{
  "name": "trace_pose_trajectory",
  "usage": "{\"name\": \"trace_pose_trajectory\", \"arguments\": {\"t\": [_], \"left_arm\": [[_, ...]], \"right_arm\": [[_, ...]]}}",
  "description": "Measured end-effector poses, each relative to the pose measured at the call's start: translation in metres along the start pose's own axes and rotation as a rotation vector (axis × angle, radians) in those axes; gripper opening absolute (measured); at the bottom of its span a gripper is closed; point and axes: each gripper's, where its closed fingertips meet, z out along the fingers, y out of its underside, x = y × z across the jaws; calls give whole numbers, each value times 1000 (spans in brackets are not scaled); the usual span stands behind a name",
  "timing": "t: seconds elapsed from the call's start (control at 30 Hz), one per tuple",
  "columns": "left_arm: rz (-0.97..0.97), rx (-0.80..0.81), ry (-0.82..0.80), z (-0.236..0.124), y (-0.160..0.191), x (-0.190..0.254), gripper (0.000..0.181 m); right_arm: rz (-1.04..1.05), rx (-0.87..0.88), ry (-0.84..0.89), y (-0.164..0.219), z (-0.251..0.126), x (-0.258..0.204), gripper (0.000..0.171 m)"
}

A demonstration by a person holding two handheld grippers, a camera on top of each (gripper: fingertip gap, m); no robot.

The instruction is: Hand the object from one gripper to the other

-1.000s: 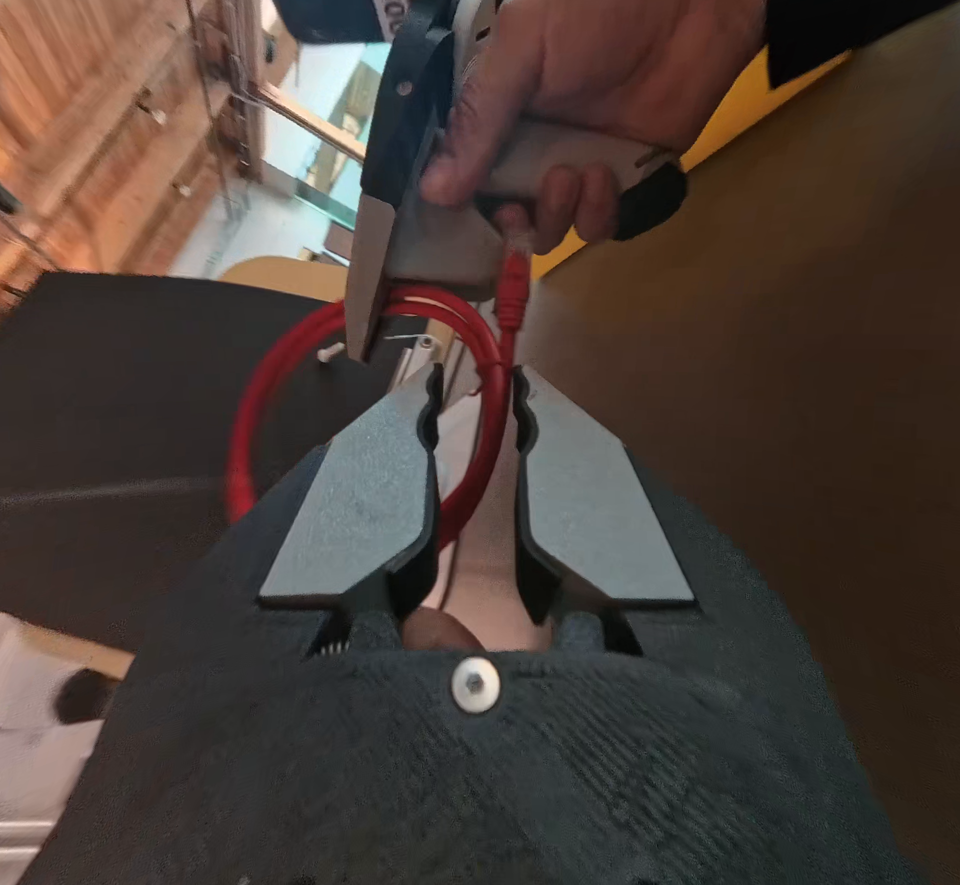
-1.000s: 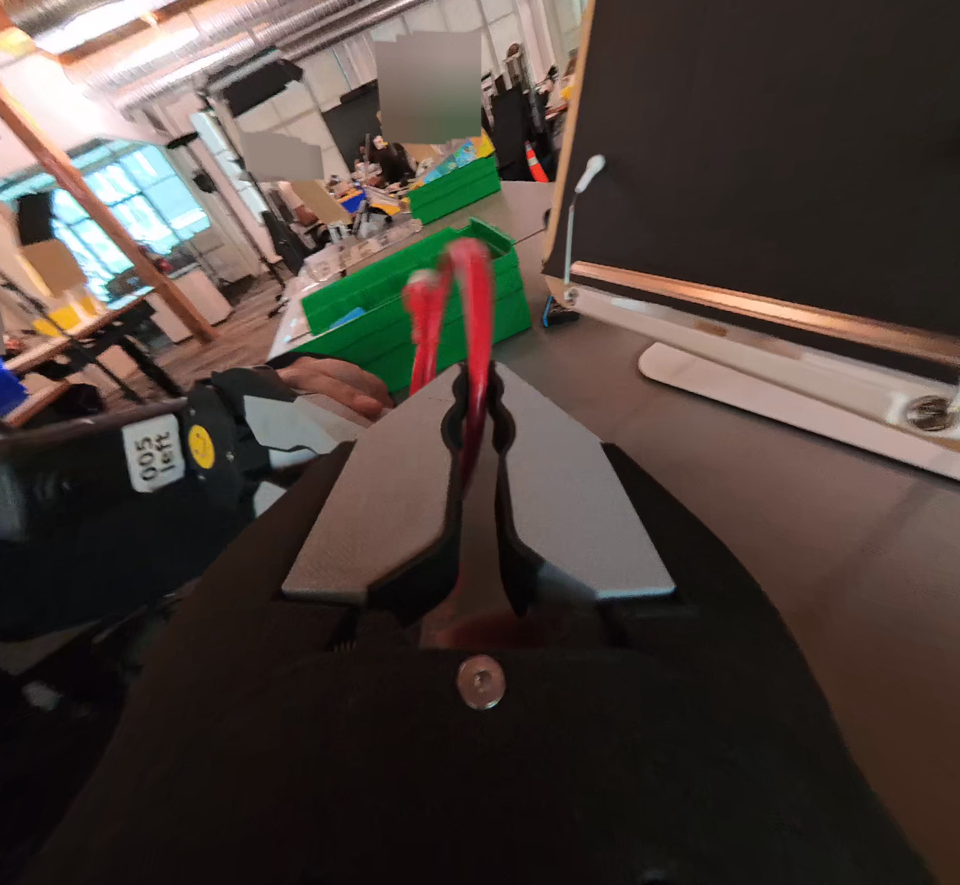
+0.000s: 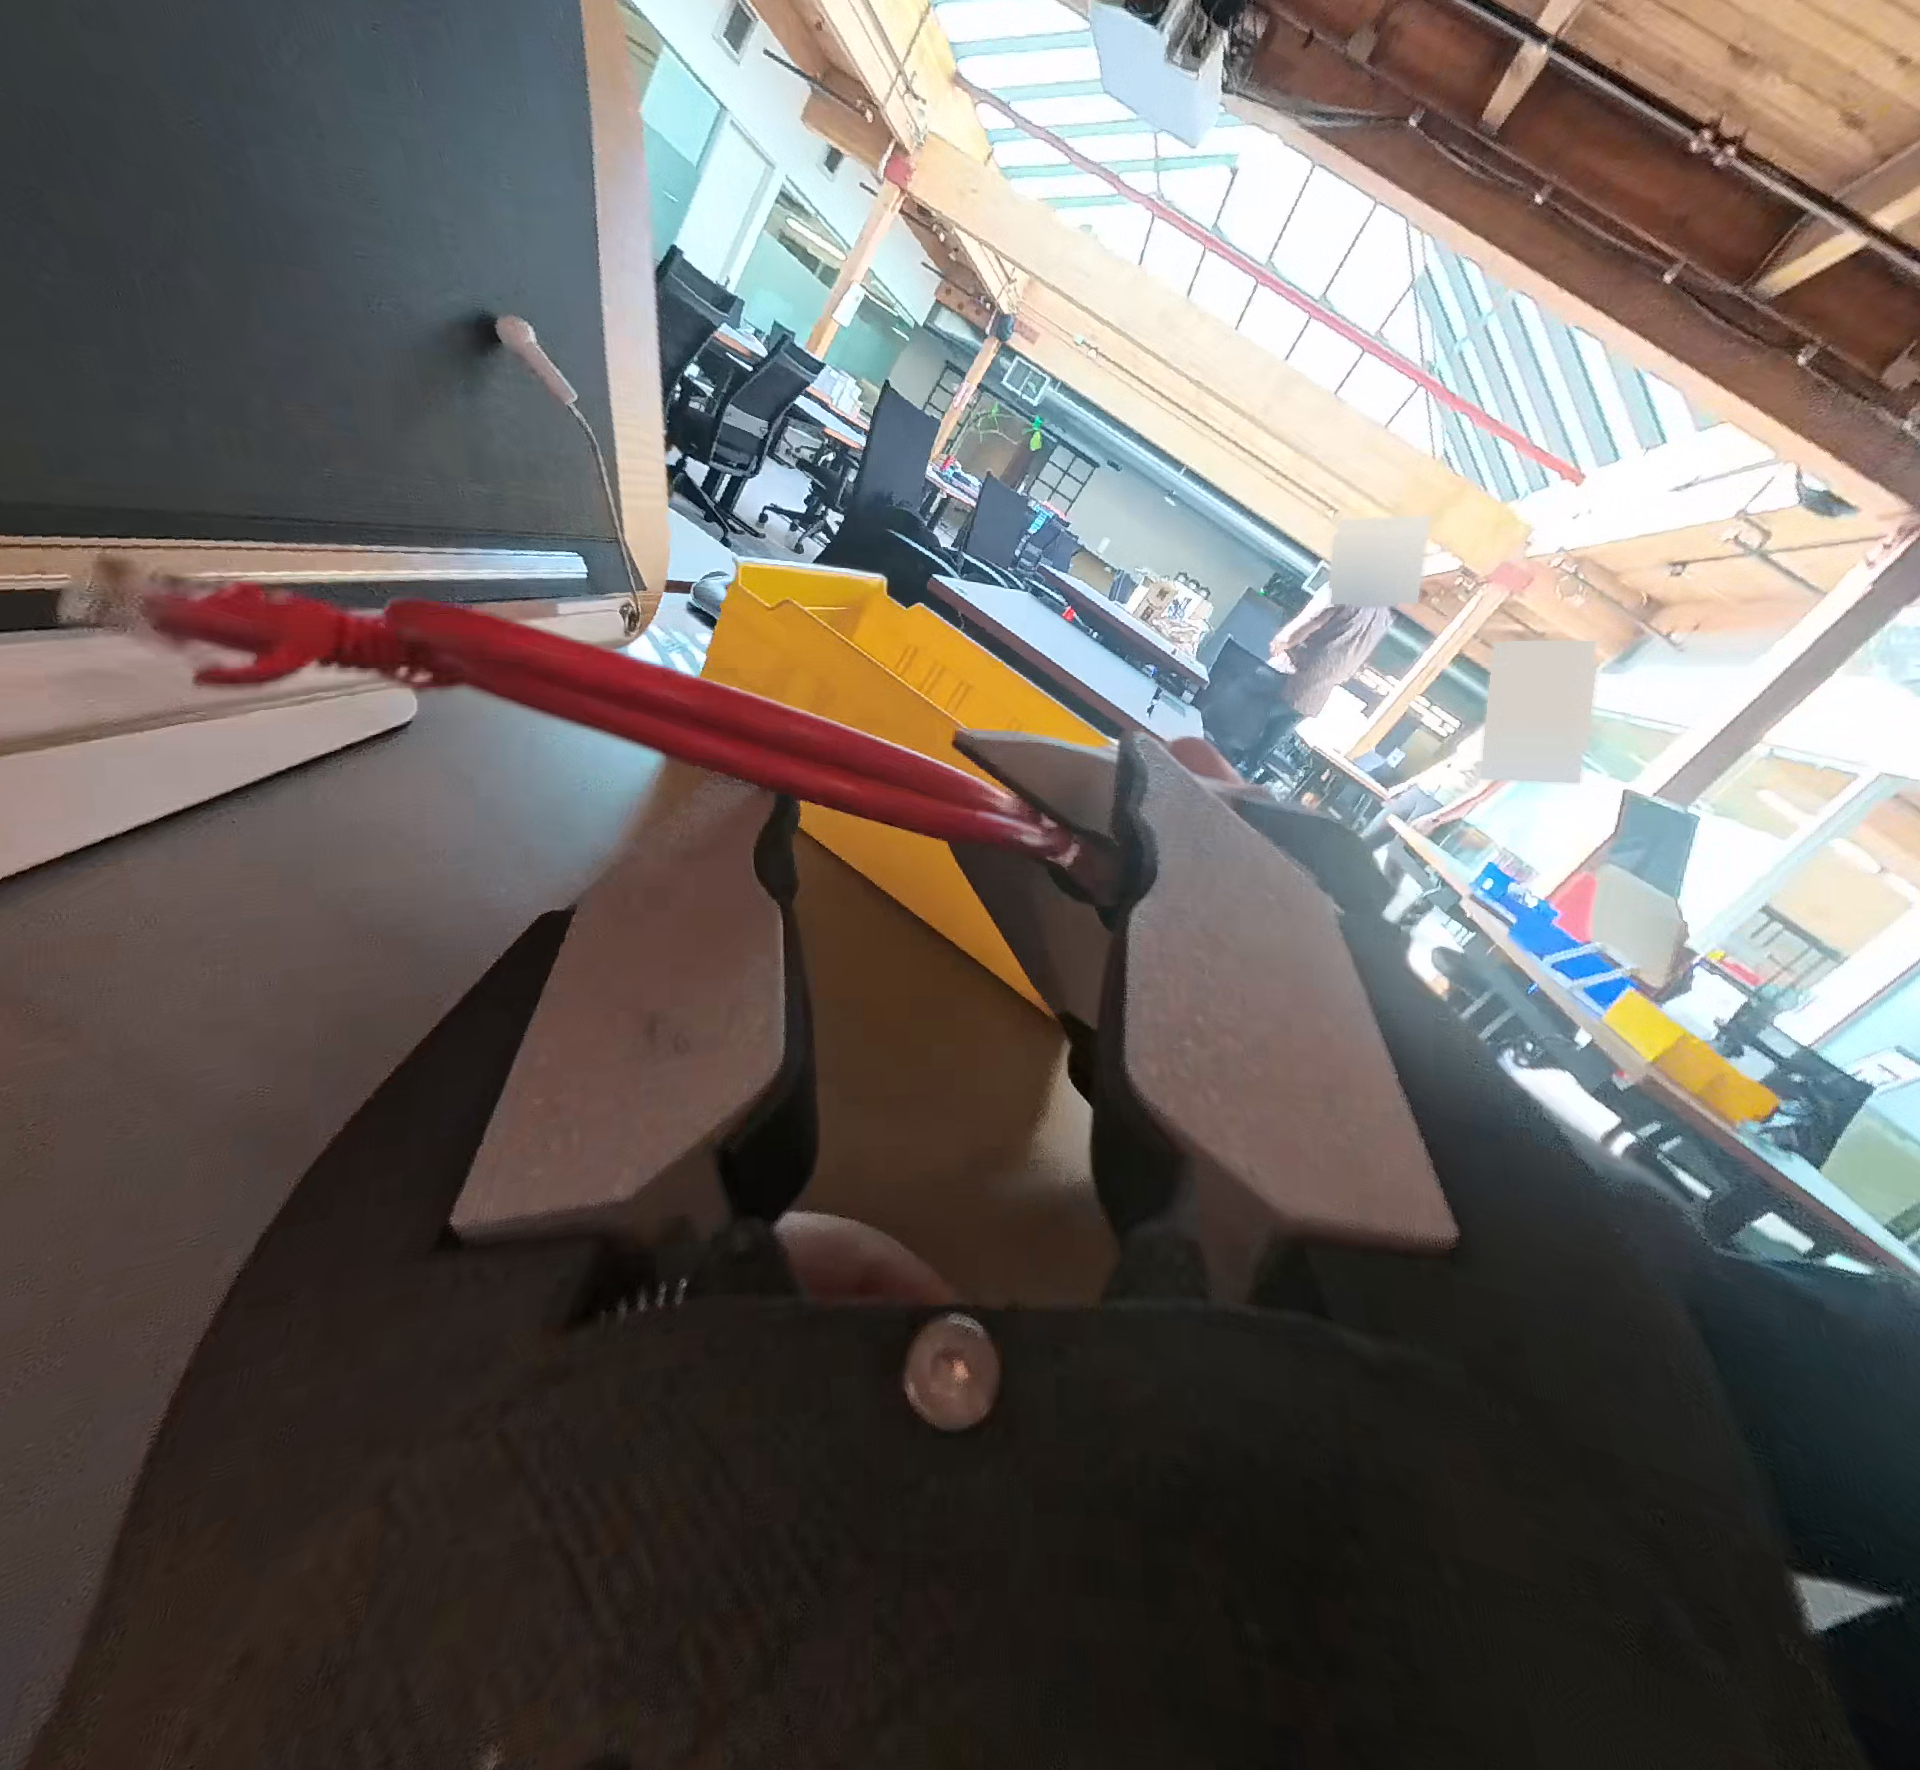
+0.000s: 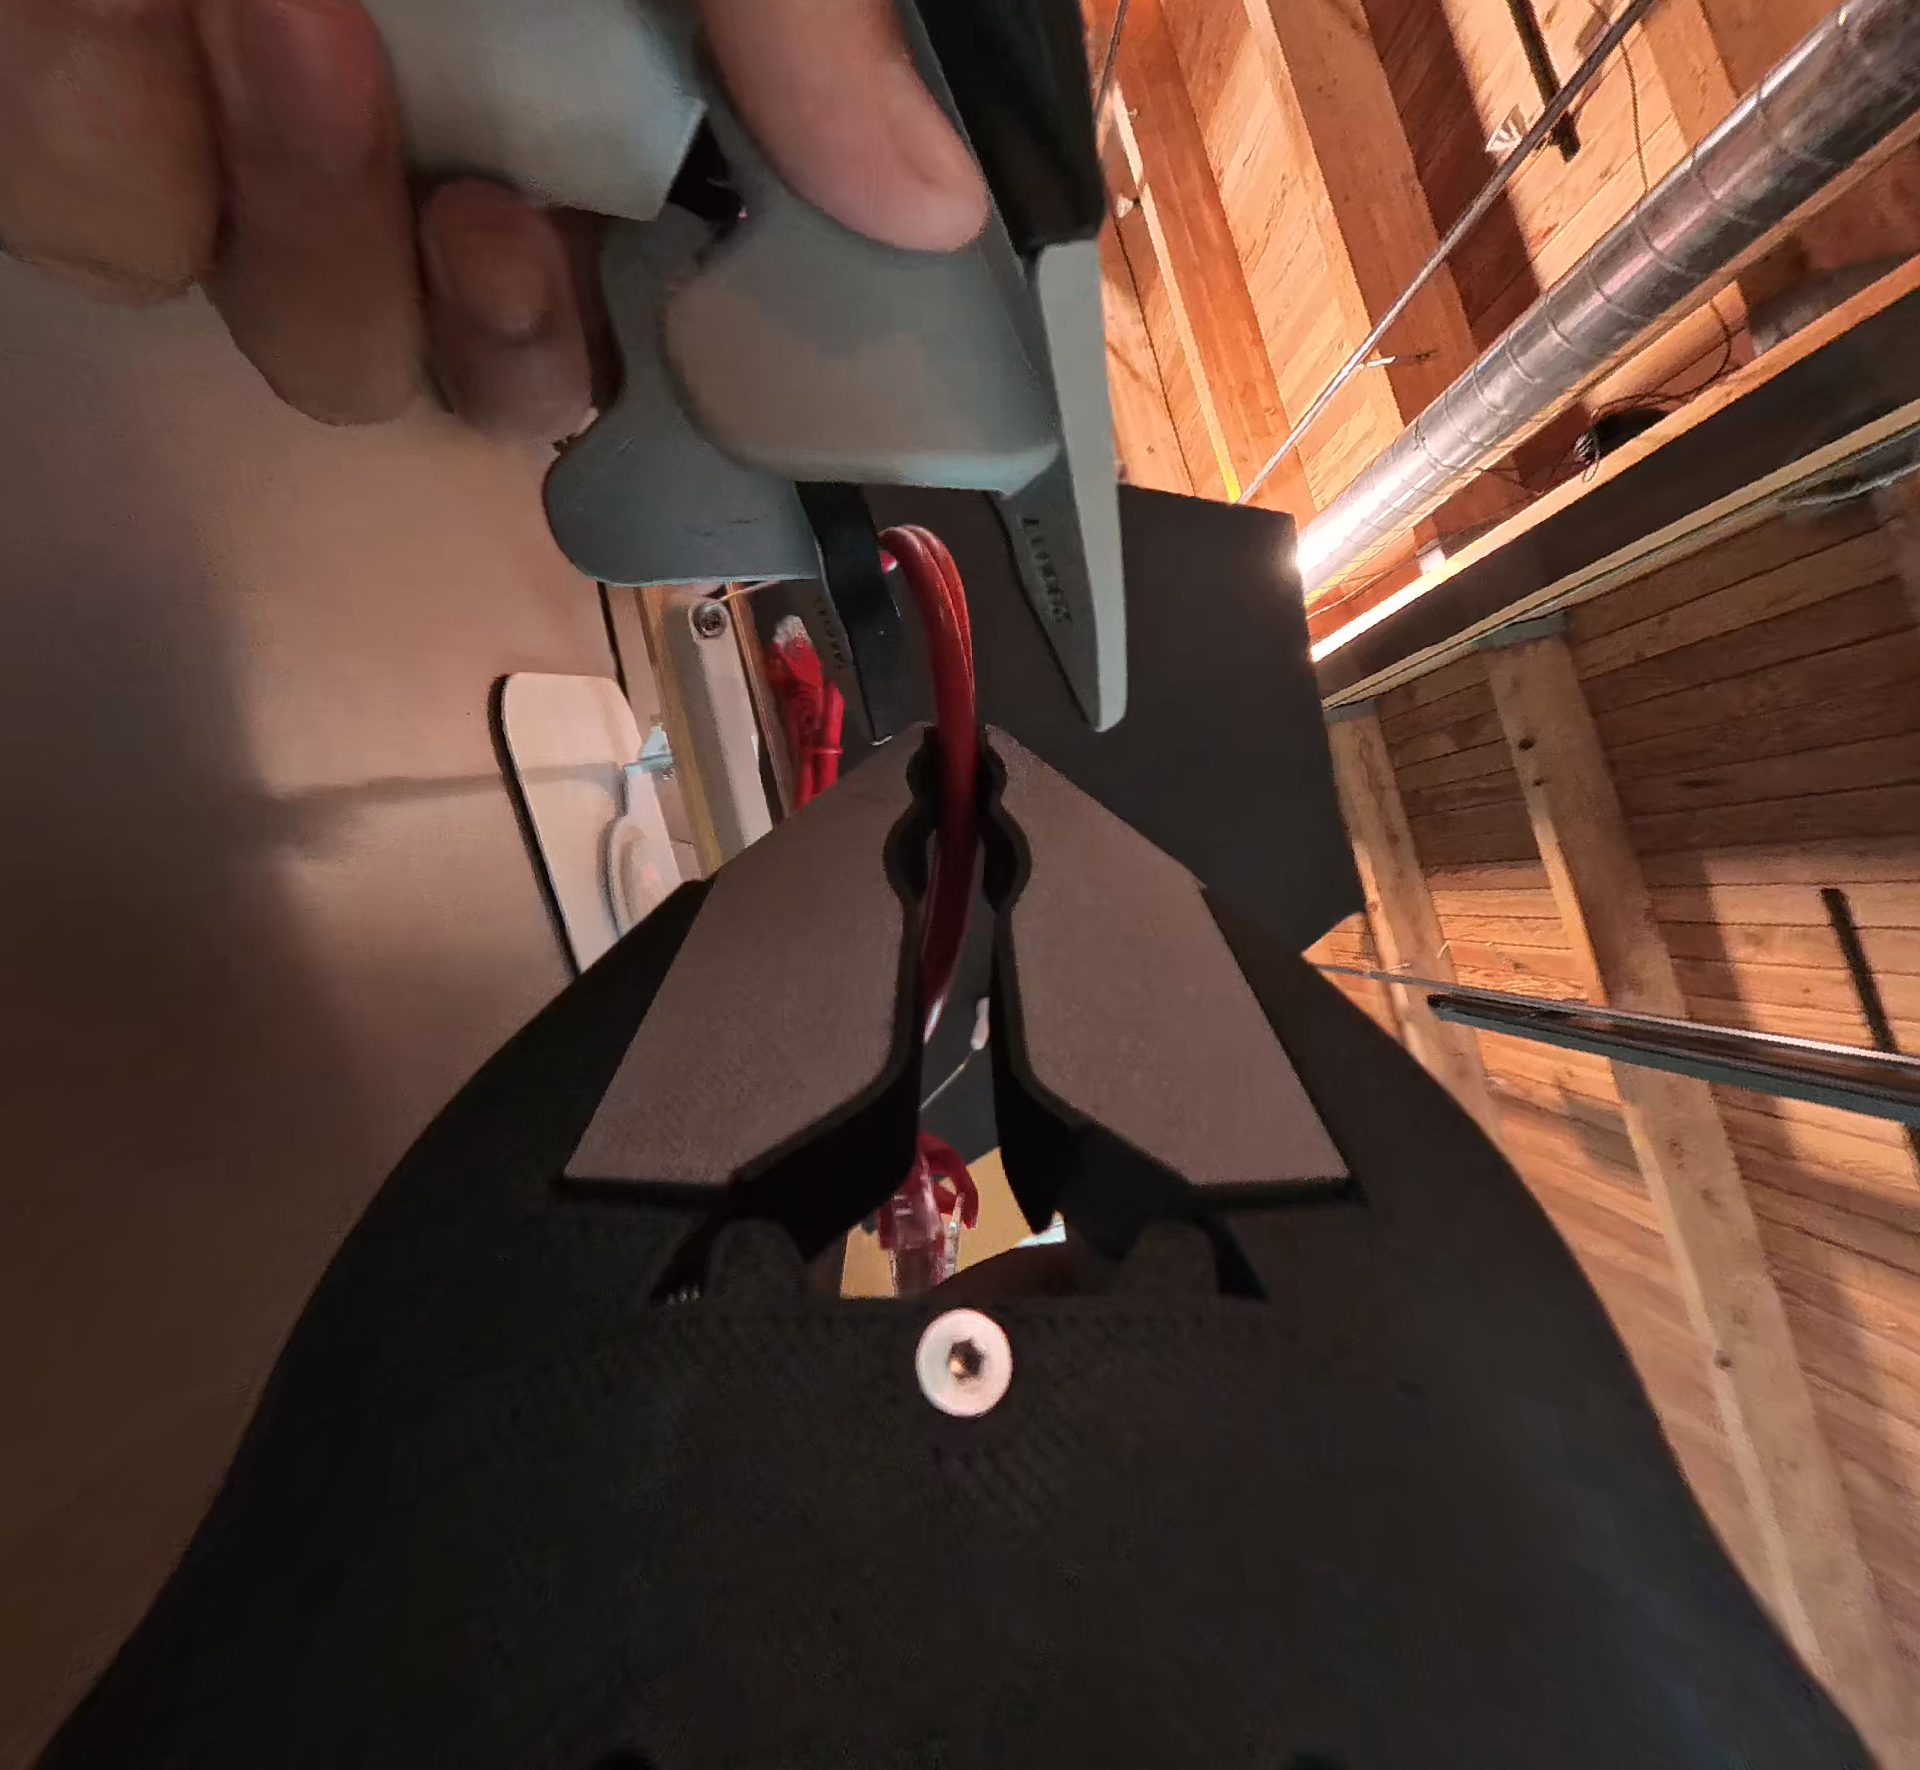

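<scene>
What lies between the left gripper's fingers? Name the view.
The red cable, looped there in the right wrist view; the left gripper is open, the right gripper shut on it.

Red cable [image 3: 727,718] glossy, smooth plastic; left tool [image 3: 951,842] fingers [image 3: 665,982] matt, grainy; ceiling [image 4: 1704,785] rough wood planks.

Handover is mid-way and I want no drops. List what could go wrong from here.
1. Only the right gripper clamps the red Ethernet cable; the left gripper stands open, so releasing now would likely drop it.
2. The cable is doubled; the left may catch one strand only.
3. Its plug sticks out near the black board and could snag.
</scene>
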Motion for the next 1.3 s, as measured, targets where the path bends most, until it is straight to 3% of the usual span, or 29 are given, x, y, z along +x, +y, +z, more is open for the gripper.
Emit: {"name": "trace_pose_trajectory", "arguments": {"t": [0.17, 0.37, 0.6, 0.83, 1.13, 1.3], "left_arm": [[-33, -21, -39, -4, 3, -14, 24], [60, -58, 27, -1, 6, 3, 0], [430, -136, -128, -1, 11, -1, 0], [620, -190, -321, -2, 14, -23, 0], [978, -369, -502, 5, 38, -43, 0], [1246, -498, -573, 8, 54, -52, 0]], "right_arm": [[-52, 1, -39, -5, 2, -14, 3], [182, 38, -169, -6, 1, -34, 13], [641, 66, -401, -4, -6, -45, 20], [1120, 107, -436, 8, -6, -15, 19], [1392, 147, -478, 4, -4, -7, 32], [1494, 158, -476, 4, -2, -6, 24]]}}
